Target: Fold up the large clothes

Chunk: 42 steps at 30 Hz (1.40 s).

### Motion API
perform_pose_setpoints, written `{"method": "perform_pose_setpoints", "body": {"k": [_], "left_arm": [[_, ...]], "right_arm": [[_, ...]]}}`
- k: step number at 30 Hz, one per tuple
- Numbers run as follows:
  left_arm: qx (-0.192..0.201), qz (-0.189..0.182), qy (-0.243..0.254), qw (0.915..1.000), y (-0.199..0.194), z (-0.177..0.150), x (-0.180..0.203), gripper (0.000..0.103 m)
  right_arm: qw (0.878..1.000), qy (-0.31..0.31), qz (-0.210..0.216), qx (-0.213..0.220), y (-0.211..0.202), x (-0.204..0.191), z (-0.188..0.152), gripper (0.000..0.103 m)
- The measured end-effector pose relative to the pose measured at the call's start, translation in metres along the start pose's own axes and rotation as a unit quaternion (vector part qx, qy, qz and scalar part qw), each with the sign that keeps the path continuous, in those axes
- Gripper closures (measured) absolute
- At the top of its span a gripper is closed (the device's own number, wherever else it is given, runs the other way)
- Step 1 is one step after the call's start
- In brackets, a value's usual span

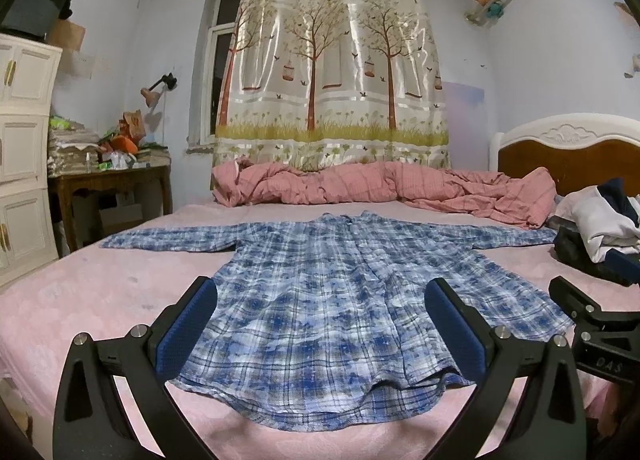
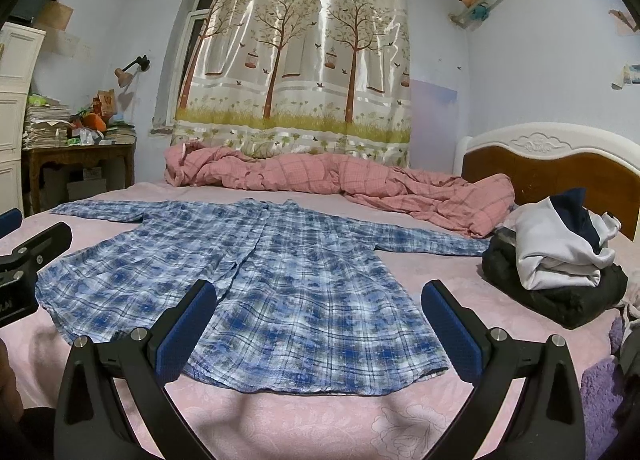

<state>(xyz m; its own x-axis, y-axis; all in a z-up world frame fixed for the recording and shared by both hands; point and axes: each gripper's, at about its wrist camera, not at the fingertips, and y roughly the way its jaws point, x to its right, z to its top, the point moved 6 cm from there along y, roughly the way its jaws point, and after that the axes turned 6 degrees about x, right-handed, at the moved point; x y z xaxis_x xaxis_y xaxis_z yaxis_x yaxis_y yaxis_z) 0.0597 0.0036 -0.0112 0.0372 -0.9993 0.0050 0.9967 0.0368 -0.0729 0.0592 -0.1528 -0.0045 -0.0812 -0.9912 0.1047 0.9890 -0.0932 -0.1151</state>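
Your pink bed point(image 1: 100, 292) held a flat blue shirt point(image 1: 320, 300) mid-frame. Only your right view showed the purple rug point(image 2: 600, 400), lower right. Both grippers point(image 1: 320, 324) point(image 2: 316, 320) were spread wide, holding nothing.

shirt point(image 2: 256, 284) hem partly behind right gripper point(image 2: 316, 324) fingers; white cabinet point(image 2: 16, 108) cut by left edge; desk clutter point(image 2: 84, 120) unreadable.

A home bedroom: a bed point(image 1: 100, 292) with carved headboard point(image 1: 568, 140) at right, rumpled quilt point(image 1: 380, 188) mid-frame, tree-print curtain point(image 1: 332, 60) above, cluttered side table point(image 1: 112, 176) at left.
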Motion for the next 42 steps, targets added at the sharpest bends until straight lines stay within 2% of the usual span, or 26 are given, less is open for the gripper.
{"method": "perform_pose_setpoints", "body": {"k": [23,31,35,40,42], "left_arm": [[0.023,0.005,-0.001,0.9997,-0.009,0.001,-0.003,0.0],[0.032,0.005,0.004,0.9995,-0.013,0.005,-0.005,0.0],[0.032,0.027,0.036,0.9985,-0.021,0.012,-0.008,0.0],[0.005,0.005,0.037,0.9993,-0.026,0.015,-0.009,0.0],[0.003,0.008,0.045,0.999,-0.029,0.016,-0.012,0.0]], "right_arm": [[1.0,0.001,-0.002,0.0,-0.001,0.003,0.0,0.0],[1.0,0.015,-0.013,0.018,-0.01,0.009,0.005,0.0],[0.999,0.038,0.011,-0.02,-0.007,0.019,0.005,0.0],[0.997,0.043,0.008,-0.065,0.0,0.031,-0.004,0.0],[0.996,0.042,0.009,-0.075,0.002,0.031,-0.007,0.0]]}}
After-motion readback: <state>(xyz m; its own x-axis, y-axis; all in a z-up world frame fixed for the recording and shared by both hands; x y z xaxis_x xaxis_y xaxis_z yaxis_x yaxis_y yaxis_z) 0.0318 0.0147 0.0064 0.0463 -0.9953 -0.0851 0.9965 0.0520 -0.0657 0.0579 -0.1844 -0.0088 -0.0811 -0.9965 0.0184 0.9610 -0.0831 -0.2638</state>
